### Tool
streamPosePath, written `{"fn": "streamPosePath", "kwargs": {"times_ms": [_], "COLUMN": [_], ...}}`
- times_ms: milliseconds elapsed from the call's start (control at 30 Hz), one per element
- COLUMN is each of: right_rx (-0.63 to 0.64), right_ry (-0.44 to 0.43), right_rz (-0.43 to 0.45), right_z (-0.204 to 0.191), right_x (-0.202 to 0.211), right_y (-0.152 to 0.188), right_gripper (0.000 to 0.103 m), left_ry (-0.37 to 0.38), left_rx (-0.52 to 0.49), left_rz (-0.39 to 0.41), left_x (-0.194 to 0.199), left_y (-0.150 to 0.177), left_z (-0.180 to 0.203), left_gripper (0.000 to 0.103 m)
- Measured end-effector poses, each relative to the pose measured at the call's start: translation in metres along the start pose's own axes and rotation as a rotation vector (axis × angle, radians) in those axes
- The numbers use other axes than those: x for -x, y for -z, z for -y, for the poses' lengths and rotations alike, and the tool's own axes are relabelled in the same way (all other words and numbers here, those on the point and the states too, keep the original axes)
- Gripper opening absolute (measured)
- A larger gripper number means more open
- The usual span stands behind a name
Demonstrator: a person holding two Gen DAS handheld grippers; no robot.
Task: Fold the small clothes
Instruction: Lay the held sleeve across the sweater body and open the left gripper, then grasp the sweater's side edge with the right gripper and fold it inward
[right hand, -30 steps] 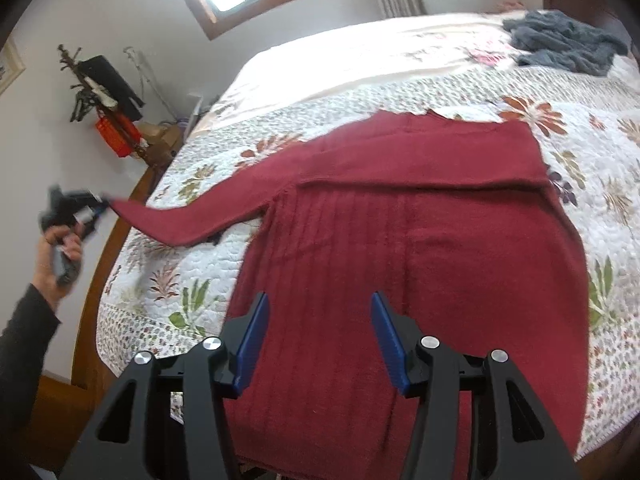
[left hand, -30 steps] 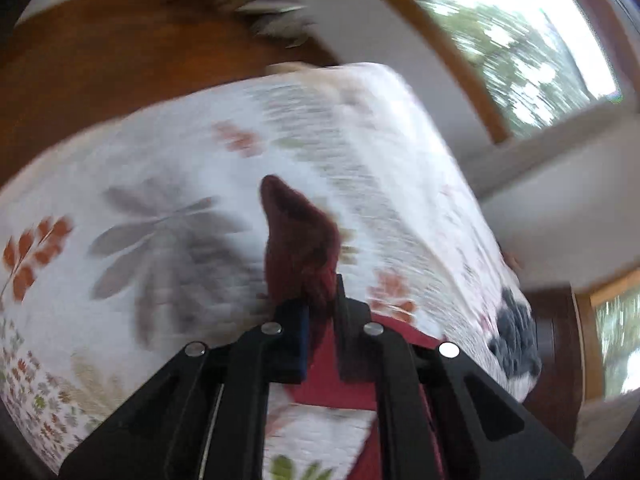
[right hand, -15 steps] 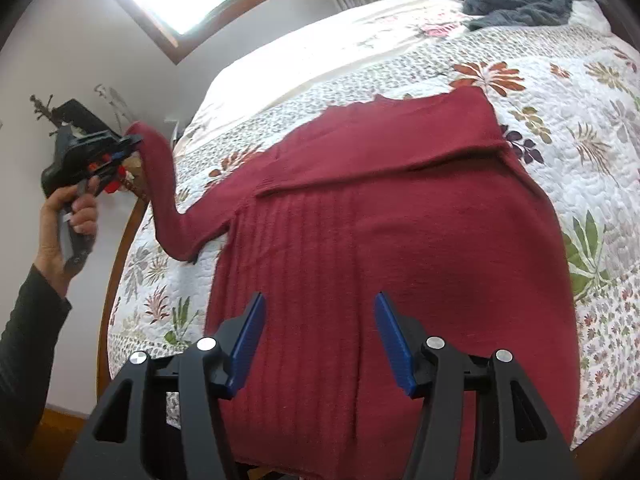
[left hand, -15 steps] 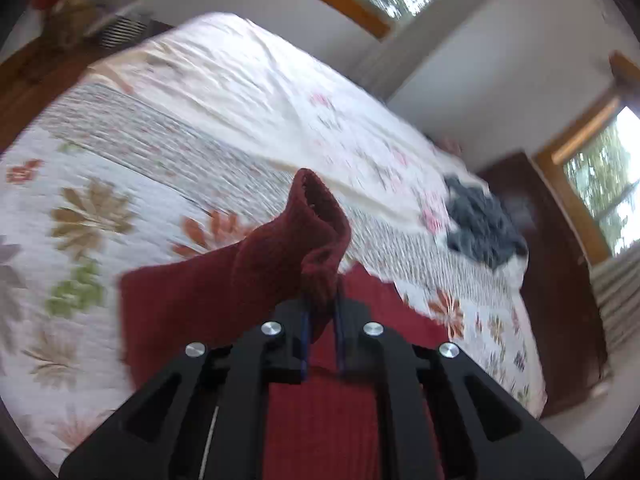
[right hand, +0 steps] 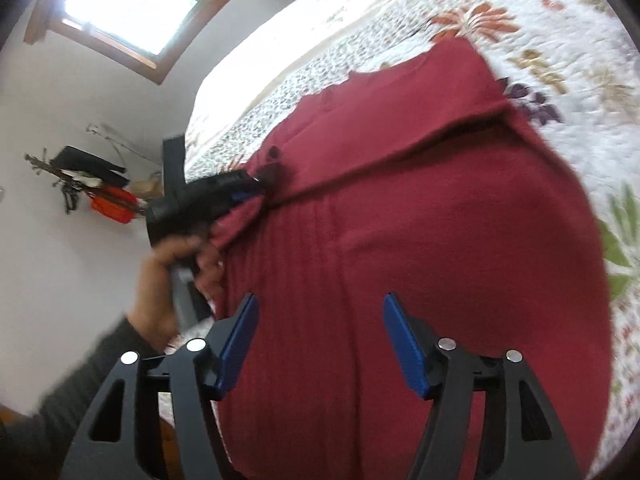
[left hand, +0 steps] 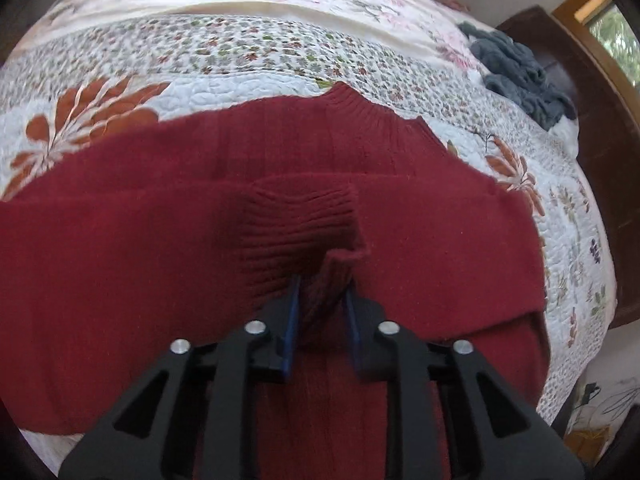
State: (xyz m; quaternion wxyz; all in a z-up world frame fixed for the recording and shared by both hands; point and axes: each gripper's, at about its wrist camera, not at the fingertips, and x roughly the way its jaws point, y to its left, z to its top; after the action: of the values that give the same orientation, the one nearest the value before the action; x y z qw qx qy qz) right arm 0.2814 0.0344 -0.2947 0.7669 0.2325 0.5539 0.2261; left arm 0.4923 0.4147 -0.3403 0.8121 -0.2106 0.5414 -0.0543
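Left claw (left hand: pixel 320 292) is clenched on the sleeve cuff (left hand: pixel 304 220), over the red sweater (right hand: pixel 420 240) lying flat on the bed (left hand: pixel 240 52). Right claw (right hand: pixel 320 340) is released, empty, near the sweater's hem. Lay the cuff flat across the chest, just below the collar (left hand: pixel 352 100), then release.

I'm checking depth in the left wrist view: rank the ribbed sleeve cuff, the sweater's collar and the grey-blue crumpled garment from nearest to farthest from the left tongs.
1. The ribbed dark red sleeve cuff, pinched in the left tongs, centre.
2. The ribbed collar of the dark red knit sweater, farther up, centre.
3. The grey-blue crumpled garment, far upper right on the floral quilt.
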Motion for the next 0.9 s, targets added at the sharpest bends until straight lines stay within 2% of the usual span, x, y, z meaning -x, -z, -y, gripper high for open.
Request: {"fn": "streamPosePath", "kwargs": {"times_ms": [33,100,233,367,433,533,667,733,767,800,900], "right_rx": [0.008,-0.009,-0.107,-0.192,-0.23,-0.234,-0.195,-0.174,-0.155,-0.145,-0.083], "right_ry": [-0.02,-0.067,-0.238,-0.331,-0.321,-0.248,-0.18,-0.165,-0.157,-0.154,-0.129], "right_rz": [-0.009,-0.031,-0.11,-0.206,-0.261,-0.297,-0.315,-0.307,-0.305,-0.304,-0.26], "right_z": [-0.001,0.0,0.001,-0.006,-0.01,-0.017,-0.033,-0.043,-0.048,-0.051,-0.07], "right_x": [-0.007,-0.023,-0.074,-0.146,-0.183,-0.214,-0.232,-0.234,-0.232,-0.23,-0.209], "right_y": [-0.011,-0.035,-0.086,-0.13,-0.146,-0.158,-0.163,-0.164,-0.165,-0.165,-0.175], "right_gripper": [0.067,0.068,0.068,0.059,0.057,0.056,0.057,0.043,0.017,0.006,0.006], "left_ry": [0.014,0.045,0.124,0.139,0.142,0.15,0.16,0.157,0.154,0.153,0.152], "left_rx": [0.015,0.064,0.207,0.301,0.365,0.437,0.463,0.462,0.463,0.465,0.465], "left_rz": [0.022,0.1,0.142,0.152,0.151,0.149,0.137,0.129,0.131,0.137,0.156], "left_x": [0.009,0.038,0.079,0.105,0.115,0.124,0.129,0.131,0.133,0.136,0.146], "left_y": [0.004,0.017,0.065,0.126,0.154,0.183,0.197,0.198,0.199,0.2,0.199], "left_z": [-0.006,-0.023,-0.059,-0.089,-0.105,-0.123,-0.134,-0.137,-0.139,-0.14,-0.143], "left_gripper": [0.056,0.073,0.077,0.077,0.078,0.078,0.078,0.078,0.078,0.078,0.078]}}
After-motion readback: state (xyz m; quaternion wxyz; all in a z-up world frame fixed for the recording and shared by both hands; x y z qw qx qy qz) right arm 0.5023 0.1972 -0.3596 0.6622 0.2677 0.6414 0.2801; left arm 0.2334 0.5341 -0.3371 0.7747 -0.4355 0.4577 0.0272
